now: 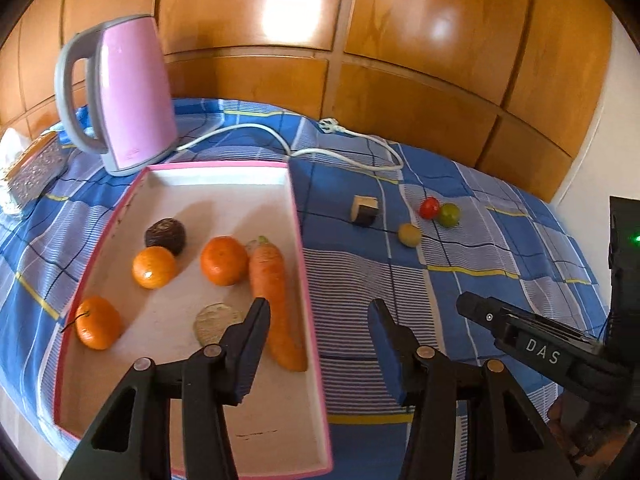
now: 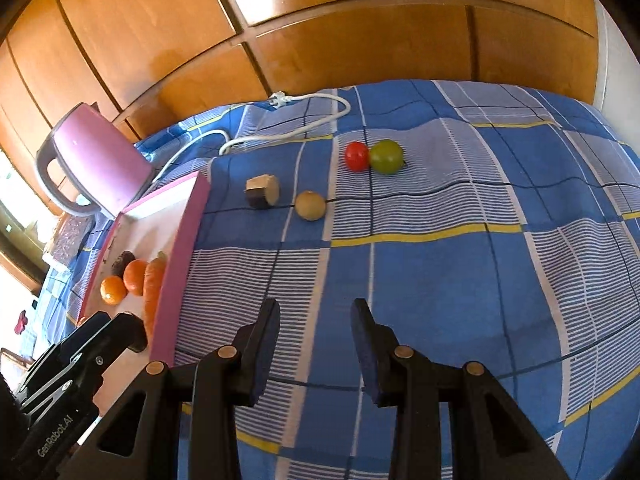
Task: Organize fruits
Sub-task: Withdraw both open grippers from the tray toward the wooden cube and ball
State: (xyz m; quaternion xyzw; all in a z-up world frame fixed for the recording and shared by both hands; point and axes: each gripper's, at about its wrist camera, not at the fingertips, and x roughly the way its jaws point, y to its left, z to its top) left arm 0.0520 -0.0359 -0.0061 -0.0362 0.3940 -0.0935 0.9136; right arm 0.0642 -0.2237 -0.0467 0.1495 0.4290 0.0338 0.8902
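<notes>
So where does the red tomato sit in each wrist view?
Left wrist: red tomato, right of centre on the checked cloth, touching the green fruit.
Right wrist: red tomato, above centre, left of the green fruit.
Shared landmark: the white cable behind it.

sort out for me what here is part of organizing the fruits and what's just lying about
Part of the job:
- pink-rimmed tray
- three oranges
- carrot
- dark round piece
- pale slice
- red tomato
- green tomato
- yellowish round fruit
- cut chunk

Just lying about:
- pink kettle
- white power cord
- patterned box
</notes>
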